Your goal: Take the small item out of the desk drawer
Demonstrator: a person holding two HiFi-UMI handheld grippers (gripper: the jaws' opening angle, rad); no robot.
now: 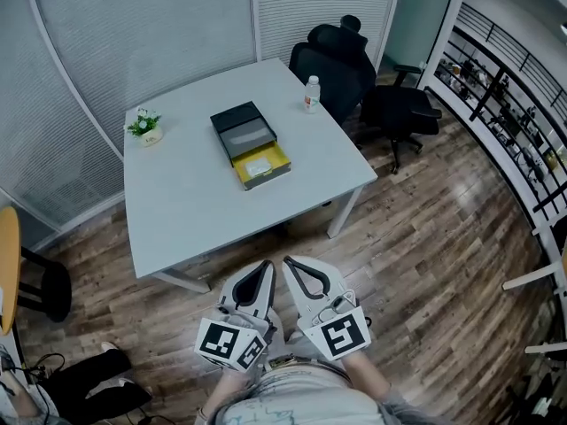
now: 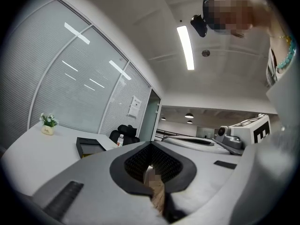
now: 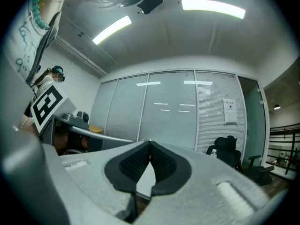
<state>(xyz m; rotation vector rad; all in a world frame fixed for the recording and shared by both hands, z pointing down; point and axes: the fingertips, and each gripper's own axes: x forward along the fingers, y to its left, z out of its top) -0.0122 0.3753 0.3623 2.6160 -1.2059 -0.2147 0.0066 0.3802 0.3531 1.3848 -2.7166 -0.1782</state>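
barely begun: small item (image 1: 257, 167) lies in the open drawer (image 1: 280, 158) on the tabletop (image 1: 186, 202), left tongs (image 1: 267, 266) and right tongs (image 1: 287, 262) closed, empty, far off.

left tool (image 1: 267, 269): jaws together, empty | right tool (image 1: 290, 265): jaws together, empty | side by side

An office: white desk (image 1: 195, 193), black swivel chairs (image 1: 341, 60), blinded glass partitions (image 1: 133, 42).
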